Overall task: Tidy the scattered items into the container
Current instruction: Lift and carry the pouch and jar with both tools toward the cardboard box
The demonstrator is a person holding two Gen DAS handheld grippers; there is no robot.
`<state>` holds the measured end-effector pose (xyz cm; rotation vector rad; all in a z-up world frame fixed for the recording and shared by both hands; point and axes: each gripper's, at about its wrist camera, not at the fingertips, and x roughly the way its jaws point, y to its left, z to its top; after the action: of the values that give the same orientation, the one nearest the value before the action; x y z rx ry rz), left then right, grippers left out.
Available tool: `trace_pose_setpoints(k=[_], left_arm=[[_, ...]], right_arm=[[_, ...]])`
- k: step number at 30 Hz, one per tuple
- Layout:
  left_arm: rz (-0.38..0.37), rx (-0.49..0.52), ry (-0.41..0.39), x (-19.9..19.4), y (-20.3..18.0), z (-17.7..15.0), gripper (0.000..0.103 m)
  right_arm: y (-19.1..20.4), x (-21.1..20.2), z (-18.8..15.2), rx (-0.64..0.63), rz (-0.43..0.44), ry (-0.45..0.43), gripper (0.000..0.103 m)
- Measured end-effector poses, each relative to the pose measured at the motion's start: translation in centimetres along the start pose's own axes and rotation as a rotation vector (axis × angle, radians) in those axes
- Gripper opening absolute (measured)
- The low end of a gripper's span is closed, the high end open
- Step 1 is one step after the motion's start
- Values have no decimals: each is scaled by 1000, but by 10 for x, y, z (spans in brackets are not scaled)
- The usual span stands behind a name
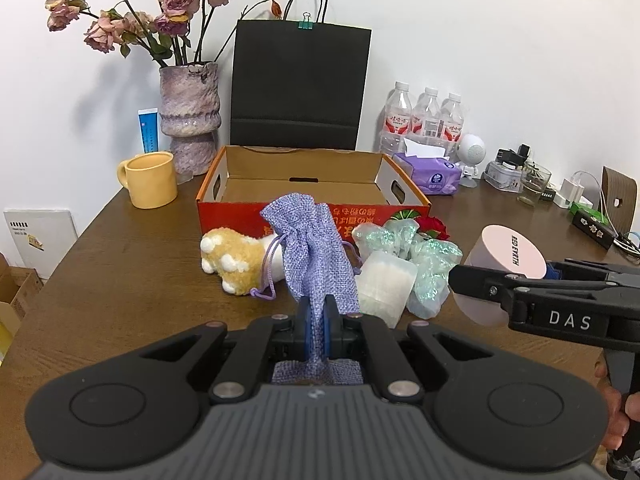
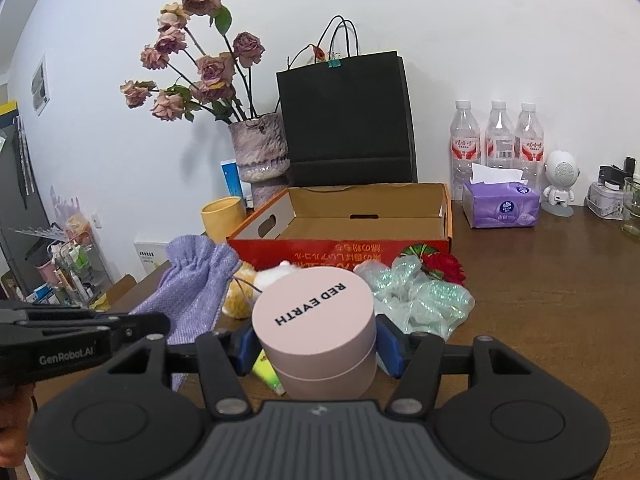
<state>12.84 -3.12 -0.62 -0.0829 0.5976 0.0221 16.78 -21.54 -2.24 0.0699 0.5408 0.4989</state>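
My left gripper (image 1: 317, 322) is shut on a lilac drawstring pouch (image 1: 310, 256), which stands up from the jaws above the table. My right gripper (image 2: 316, 346) is shut on a round pink jar (image 2: 316, 320) lettered RED EARTH; it also shows at the right of the left wrist view (image 1: 508, 268). Behind both stands the open cardboard box (image 1: 404, 190) with a red front, nothing visible inside it (image 2: 446, 216). In front of the box lie a tan plush toy (image 1: 230, 256), a clear plastic case (image 1: 386, 284), glittery green wrap (image 1: 434, 276) and a red rose (image 1: 434, 226).
Along the back wall are a yellow mug (image 1: 150, 178), a vase of dried roses (image 1: 192, 112), a black paper bag (image 1: 300, 84), three water bottles (image 1: 428, 120), a purple tissue pack (image 1: 430, 172) and a small white robot figure (image 1: 472, 158). Cables and small boxes crowd the far right (image 1: 592, 220).
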Motion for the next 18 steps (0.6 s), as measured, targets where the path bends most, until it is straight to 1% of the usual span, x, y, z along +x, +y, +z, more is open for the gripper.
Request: trace_pose_setpoints(k=[11, 18], left_arm=[[-11, -31, -13, 10, 4, 23, 6], [3, -22, -7, 23, 1, 41, 6]], right_arm=[[-5, 15, 28, -6, -19, -14, 57], [-6, 28, 42, -8, -18, -13, 57]])
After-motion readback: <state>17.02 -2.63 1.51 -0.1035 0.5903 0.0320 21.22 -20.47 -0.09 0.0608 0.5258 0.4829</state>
